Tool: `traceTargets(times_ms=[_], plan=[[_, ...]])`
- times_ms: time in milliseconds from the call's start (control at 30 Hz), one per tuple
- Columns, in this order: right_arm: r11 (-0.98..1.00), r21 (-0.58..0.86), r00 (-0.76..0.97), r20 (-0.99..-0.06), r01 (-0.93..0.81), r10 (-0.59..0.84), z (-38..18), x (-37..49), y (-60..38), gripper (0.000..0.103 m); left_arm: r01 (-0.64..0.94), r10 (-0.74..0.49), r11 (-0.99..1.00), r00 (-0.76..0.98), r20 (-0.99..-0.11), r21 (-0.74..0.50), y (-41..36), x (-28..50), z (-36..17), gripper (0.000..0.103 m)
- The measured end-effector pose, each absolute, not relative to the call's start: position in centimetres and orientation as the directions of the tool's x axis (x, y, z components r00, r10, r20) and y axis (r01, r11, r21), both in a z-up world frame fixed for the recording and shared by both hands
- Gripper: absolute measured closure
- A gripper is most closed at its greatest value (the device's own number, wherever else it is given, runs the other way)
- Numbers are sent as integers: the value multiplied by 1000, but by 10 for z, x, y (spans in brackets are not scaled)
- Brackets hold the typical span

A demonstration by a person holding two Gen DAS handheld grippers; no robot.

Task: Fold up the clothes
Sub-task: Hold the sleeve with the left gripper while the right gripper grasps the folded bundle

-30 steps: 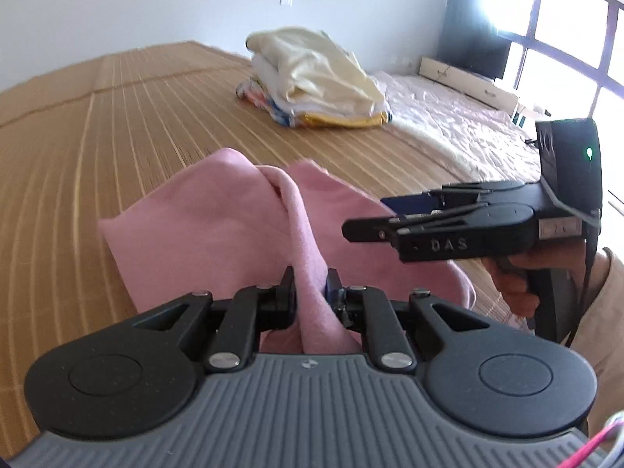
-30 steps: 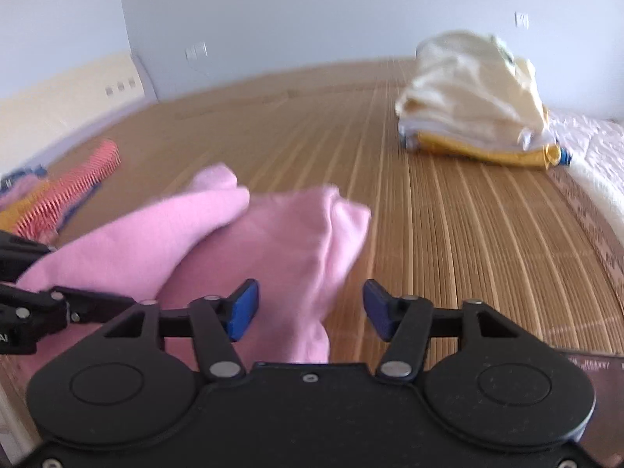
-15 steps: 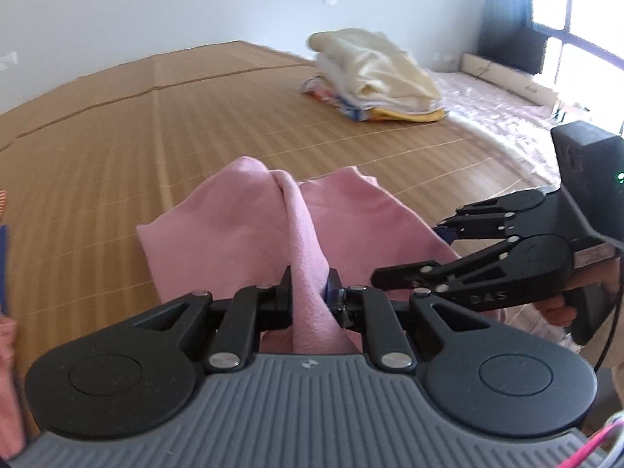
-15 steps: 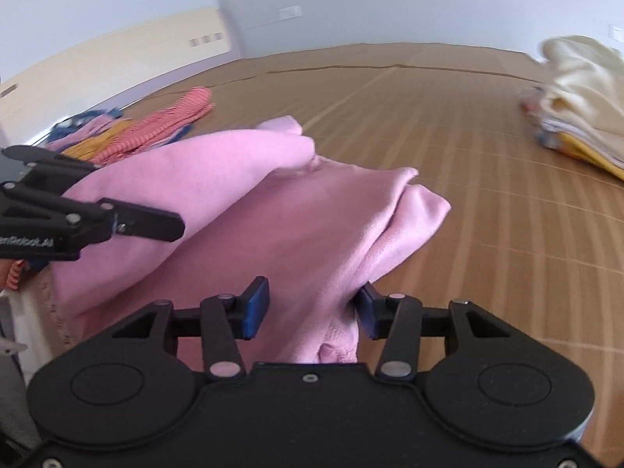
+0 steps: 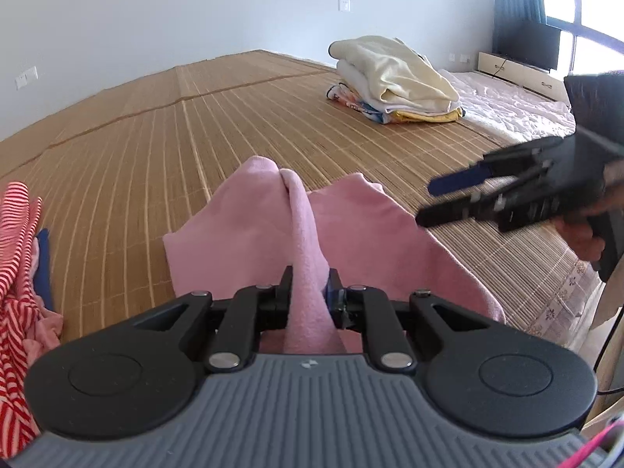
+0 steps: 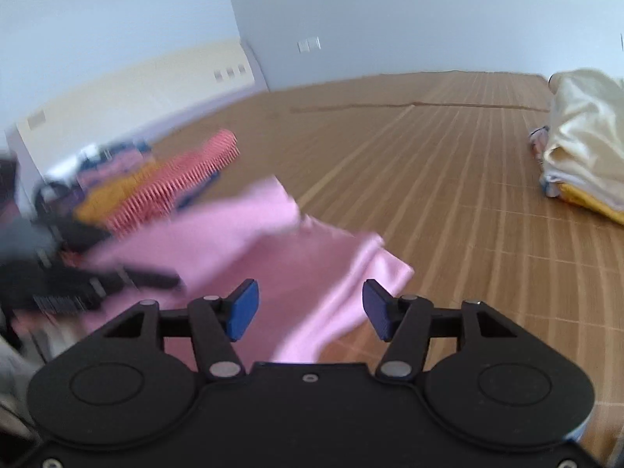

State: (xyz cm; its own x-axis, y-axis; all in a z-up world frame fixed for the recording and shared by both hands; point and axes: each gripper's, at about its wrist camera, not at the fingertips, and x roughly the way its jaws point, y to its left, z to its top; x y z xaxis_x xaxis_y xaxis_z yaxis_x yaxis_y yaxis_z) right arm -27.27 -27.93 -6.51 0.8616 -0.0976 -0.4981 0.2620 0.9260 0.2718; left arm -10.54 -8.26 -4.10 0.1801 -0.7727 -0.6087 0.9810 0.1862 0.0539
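Note:
A pink garment lies bunched on the bamboo mat, with a raised fold running toward me. My left gripper is shut on that fold near its close end. In the left wrist view my right gripper hovers open to the right of the cloth, held by a hand. In the right wrist view the right gripper is open above the near edge of the pink garment, with nothing between its blue pads. The left gripper shows blurred at the left there.
A stack of folded clothes topped by a cream piece sits far right on the mat. A heap of unfolded clothes with a red striped item lies at the left. A quilted pink mattress borders the mat's right side.
The right gripper has opened wider and pulled back to the right, away from the pink garment. The left gripper has kept its hold on the fold while the view swung left.

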Motion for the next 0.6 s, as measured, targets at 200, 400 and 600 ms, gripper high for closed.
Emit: traceTargets(times_ms=[200, 400, 600], plan=[[912, 356, 863, -505, 205, 3, -68, -230, -272, 42, 981, -735, 179, 187, -652, 79, -95, -113, -56, 87], [867, 453, 843, -532, 206, 78, -80, -202, -281, 42, 980, -730, 178, 191, -656, 88, -98, -115, -59, 87], [818, 534, 837, -532, 214, 128, -88, -190, -284, 44, 982, -731, 172, 181, -658, 80, -98, -115, -62, 87]])
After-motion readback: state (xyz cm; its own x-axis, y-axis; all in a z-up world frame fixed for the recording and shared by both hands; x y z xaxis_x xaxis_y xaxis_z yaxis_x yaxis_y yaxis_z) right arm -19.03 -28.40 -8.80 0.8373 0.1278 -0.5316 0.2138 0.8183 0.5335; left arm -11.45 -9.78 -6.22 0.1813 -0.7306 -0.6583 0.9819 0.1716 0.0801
